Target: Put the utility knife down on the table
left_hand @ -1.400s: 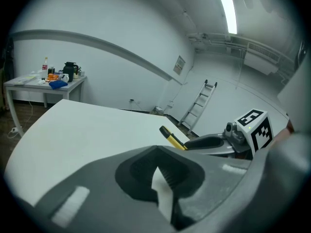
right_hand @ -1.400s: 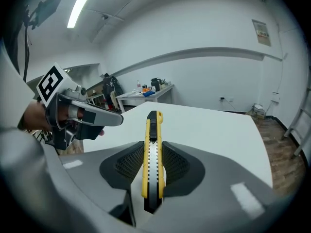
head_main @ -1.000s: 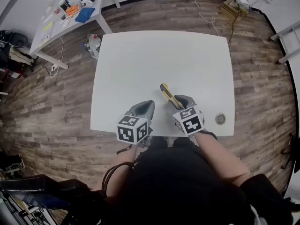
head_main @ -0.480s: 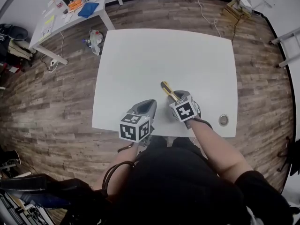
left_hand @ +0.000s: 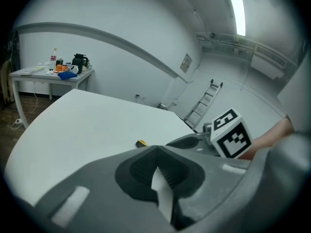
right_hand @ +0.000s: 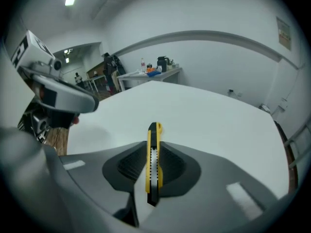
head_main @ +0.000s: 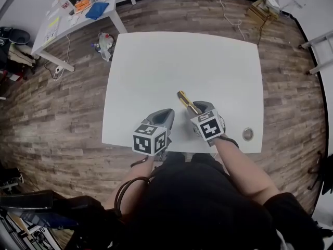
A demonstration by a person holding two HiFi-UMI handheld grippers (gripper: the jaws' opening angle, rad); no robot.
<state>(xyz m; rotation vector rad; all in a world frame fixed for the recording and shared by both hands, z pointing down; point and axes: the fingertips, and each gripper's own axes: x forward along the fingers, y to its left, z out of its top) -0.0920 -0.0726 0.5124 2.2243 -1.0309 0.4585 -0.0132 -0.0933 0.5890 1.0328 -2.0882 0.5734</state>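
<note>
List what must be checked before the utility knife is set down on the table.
1. Grip: the right gripper is shut on the utility knife, which stands on edge between its jaws. Ok.
2. Landing spot: the white table is bare ahead of the knife. Ok.
3. Left gripper: shut, holding nothing, off to the knife's left side. Ok.
4. Round fitting in the table: off to the right of the knife. Ok.
5. Blade drawn in: cannot tell.
6. Gap between knife and tabletop: cannot tell.
</note>
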